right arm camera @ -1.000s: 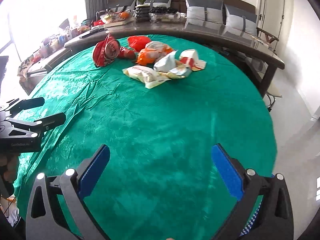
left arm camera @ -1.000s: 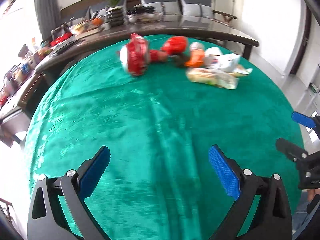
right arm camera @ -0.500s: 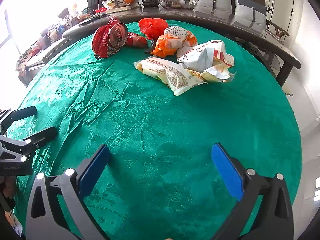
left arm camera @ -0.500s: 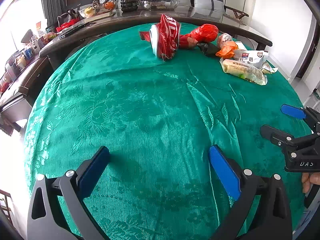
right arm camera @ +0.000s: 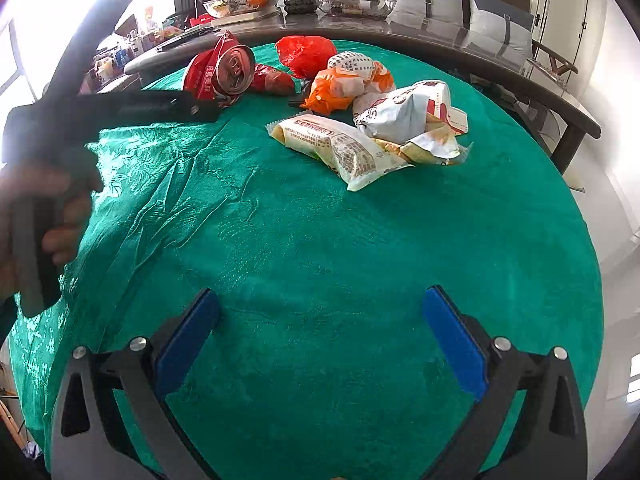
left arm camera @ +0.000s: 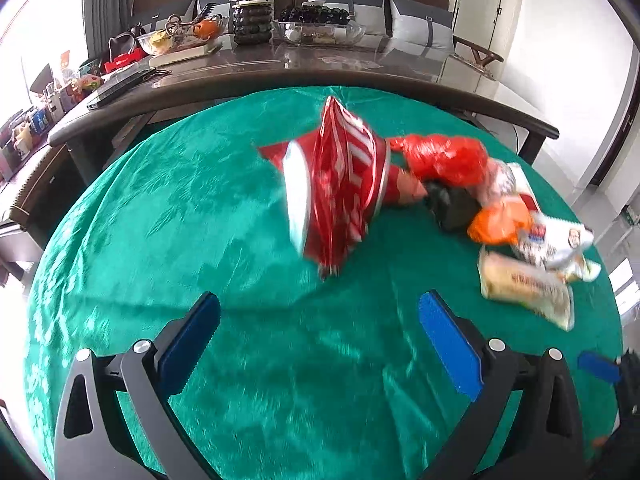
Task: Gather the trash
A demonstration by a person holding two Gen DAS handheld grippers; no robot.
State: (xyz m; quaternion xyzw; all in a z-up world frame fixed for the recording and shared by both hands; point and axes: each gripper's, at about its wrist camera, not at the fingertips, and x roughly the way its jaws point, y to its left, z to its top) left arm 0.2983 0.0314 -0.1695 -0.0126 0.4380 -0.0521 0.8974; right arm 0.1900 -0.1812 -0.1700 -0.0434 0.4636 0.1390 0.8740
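- Left wrist view: our left gripper (left arm camera: 320, 328) has its fingers wide, empty, near the crushed red can (left arm camera: 336, 188).
- Right gripper (right arm camera: 320, 328) likewise, wrappers (right arm camera: 340, 148) ahead.
- Risk: the can may skid on the wrinkled green cloth (right arm camera: 280, 240) of the bench.
- A sofa stands behind.

Trash lying ahead of the open grippers
A crushed red can (right arm camera: 224, 70) is lying just ahead of the left gripper (left arm camera: 318, 320); red bag (right arm camera: 306, 54), orange wrapper (right arm camera: 346, 84) and pale snack packets (right arm camera: 340, 146) are sitting farther right, clustered together.
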